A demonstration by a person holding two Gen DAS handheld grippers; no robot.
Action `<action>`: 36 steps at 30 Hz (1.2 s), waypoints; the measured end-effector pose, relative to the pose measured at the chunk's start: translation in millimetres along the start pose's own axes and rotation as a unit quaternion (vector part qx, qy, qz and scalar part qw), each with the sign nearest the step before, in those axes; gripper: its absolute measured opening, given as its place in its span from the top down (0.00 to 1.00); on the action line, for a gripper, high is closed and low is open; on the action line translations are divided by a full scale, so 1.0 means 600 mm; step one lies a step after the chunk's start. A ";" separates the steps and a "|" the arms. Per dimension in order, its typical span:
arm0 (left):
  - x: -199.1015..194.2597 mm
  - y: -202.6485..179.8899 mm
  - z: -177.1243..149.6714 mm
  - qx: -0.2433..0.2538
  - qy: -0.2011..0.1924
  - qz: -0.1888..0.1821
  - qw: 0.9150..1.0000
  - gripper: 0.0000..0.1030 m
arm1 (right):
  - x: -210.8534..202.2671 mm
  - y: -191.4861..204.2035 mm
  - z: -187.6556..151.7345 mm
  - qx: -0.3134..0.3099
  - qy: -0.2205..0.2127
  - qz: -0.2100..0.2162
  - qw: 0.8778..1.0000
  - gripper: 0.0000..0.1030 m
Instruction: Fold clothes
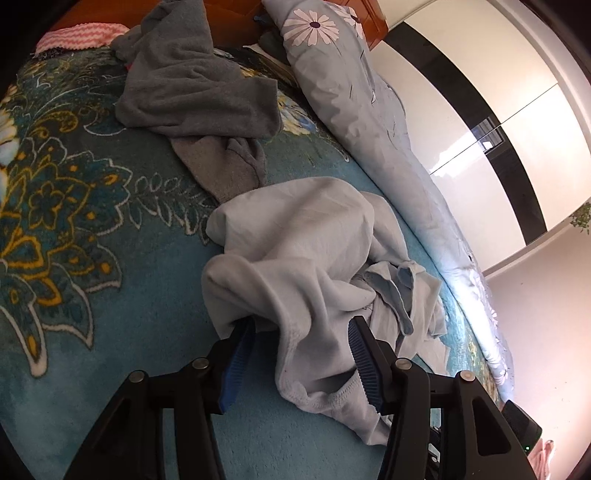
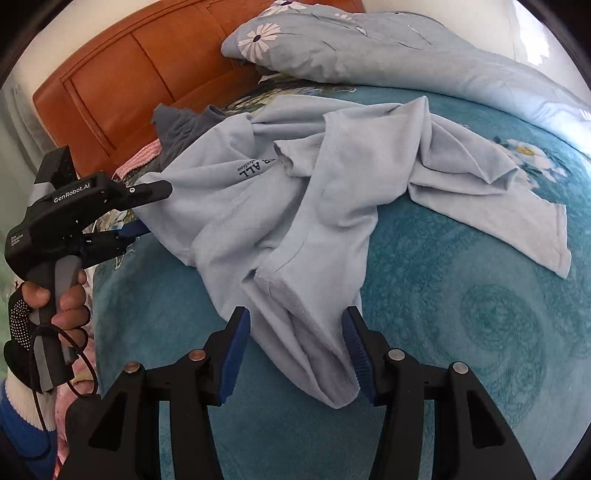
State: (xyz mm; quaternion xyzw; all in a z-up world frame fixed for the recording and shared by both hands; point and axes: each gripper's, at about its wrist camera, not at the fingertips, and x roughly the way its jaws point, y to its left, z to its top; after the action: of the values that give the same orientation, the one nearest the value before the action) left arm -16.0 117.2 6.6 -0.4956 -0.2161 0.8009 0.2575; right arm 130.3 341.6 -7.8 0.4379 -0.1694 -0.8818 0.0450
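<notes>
A crumpled light blue T-shirt (image 1: 295,240) lies on a teal flowered blanket (image 1: 92,295). In the left wrist view my left gripper (image 1: 301,323) stands open, and the shirt's stitched hem lies loosely between its blue pads (image 1: 236,362). In the right wrist view the T-shirt (image 2: 332,177) shows dark lettering, and one bunched end runs down between the spread fingers of my right gripper (image 2: 295,314), which is open as well. The left gripper (image 2: 151,212), held by a gloved hand (image 2: 55,299), straddles the shirt's far left edge.
A grey garment (image 1: 195,85) lies in a heap beyond the shirt. A pale blue daisy-print duvet (image 2: 351,48) runs along the bed's far side. An orange headboard (image 2: 122,81) stands behind, with a pink striped cloth (image 1: 77,35) near it. White wardrobe doors (image 1: 480,110) rise at the right.
</notes>
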 end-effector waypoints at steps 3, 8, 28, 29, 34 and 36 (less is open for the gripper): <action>0.002 -0.002 0.009 -0.008 0.000 0.011 1.000 0.47 | -0.008 -0.017 -0.001 0.037 -0.006 -0.002 0.999 0.72; -0.015 -0.022 -0.011 0.012 -0.008 0.029 0.999 0.84 | -0.070 -0.079 -0.002 0.097 -0.048 0.004 0.994 0.97; -0.067 -0.062 -0.058 0.035 -0.017 0.013 0.999 0.94 | -0.138 -0.114 -0.020 0.081 -0.077 0.019 0.994 0.51; -0.070 -0.059 -0.057 0.036 -0.018 0.013 0.999 0.94 | -0.120 -0.105 -0.015 0.077 -0.073 0.022 0.994 0.51; -0.075 -0.043 -0.045 0.032 -0.017 0.013 0.999 0.94 | -0.048 -0.095 0.001 0.098 -0.046 0.008 0.994 0.51; -0.079 -0.040 -0.048 0.030 -0.018 0.011 0.999 0.94 | -0.036 -0.092 -0.003 0.112 -0.042 0.022 0.993 0.51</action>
State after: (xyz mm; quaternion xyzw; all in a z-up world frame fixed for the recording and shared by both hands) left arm 32.4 108.9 41.6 -0.4754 -0.1909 0.8187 0.2593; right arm 148.7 398.2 -11.1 0.3991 -0.2780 -0.8737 0.0078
